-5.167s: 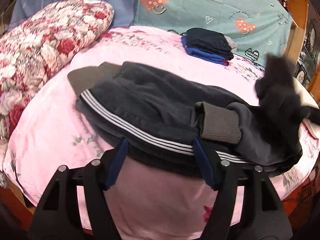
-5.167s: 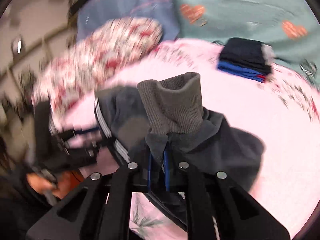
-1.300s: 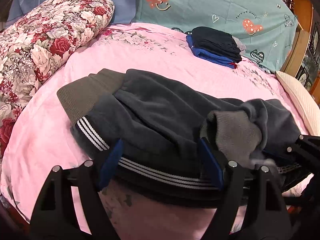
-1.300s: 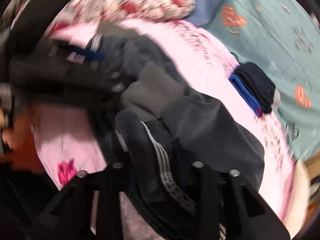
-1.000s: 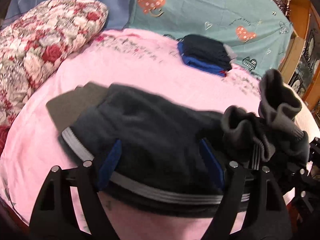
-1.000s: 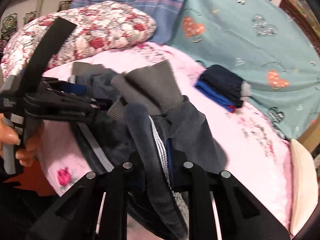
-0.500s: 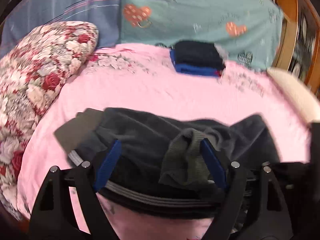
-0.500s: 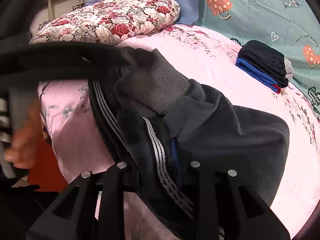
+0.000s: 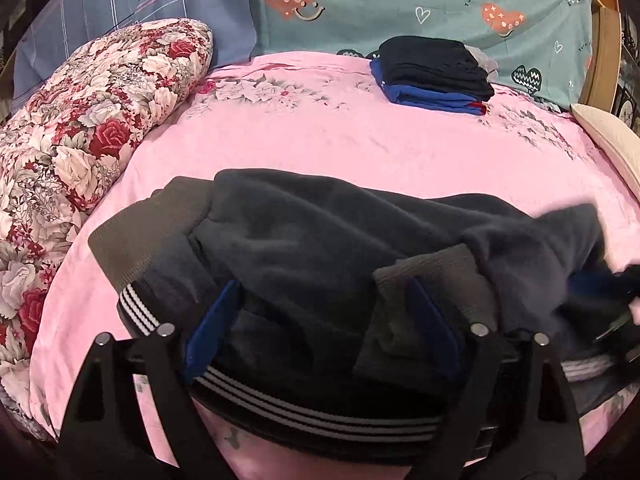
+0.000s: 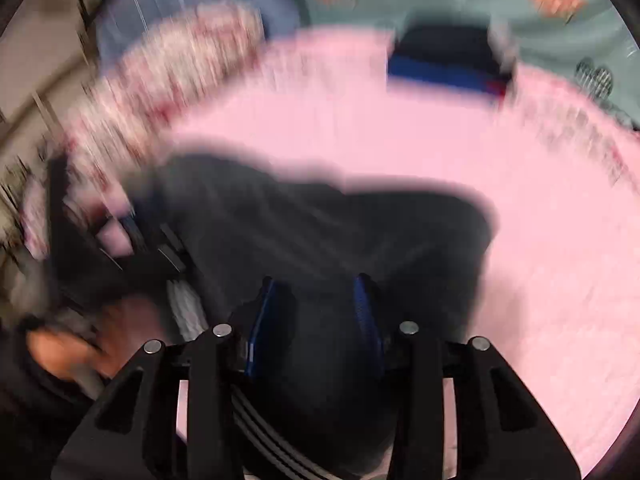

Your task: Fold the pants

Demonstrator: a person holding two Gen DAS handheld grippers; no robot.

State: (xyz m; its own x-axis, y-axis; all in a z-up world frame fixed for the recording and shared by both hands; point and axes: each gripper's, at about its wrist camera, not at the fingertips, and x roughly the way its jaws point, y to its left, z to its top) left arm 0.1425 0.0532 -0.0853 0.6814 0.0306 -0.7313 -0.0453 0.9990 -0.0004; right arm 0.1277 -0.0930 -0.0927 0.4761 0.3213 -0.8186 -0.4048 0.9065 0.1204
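Pants [image 9: 320, 240] lie between both opening grippers: left gripper [image 9: 320, 328], right gripper [image 10: 316, 316].

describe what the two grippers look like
Both match: the left gripper and right gripper have black plastic frames with triangular cut-outs, silver round bolts at the joints, and blue pads lining the jaws. No cables or markings show.

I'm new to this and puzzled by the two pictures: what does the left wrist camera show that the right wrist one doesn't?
Only the left wrist view shows the grey ribbed cuff, the cream pillow and sharp detail. Only the right wrist view, badly blurred, shows a hand holding the left gripper. Both show the dark pants, pink bedsheet, floral quilt and folded clothes pile. The right gripper is opening, pants between its jaws.
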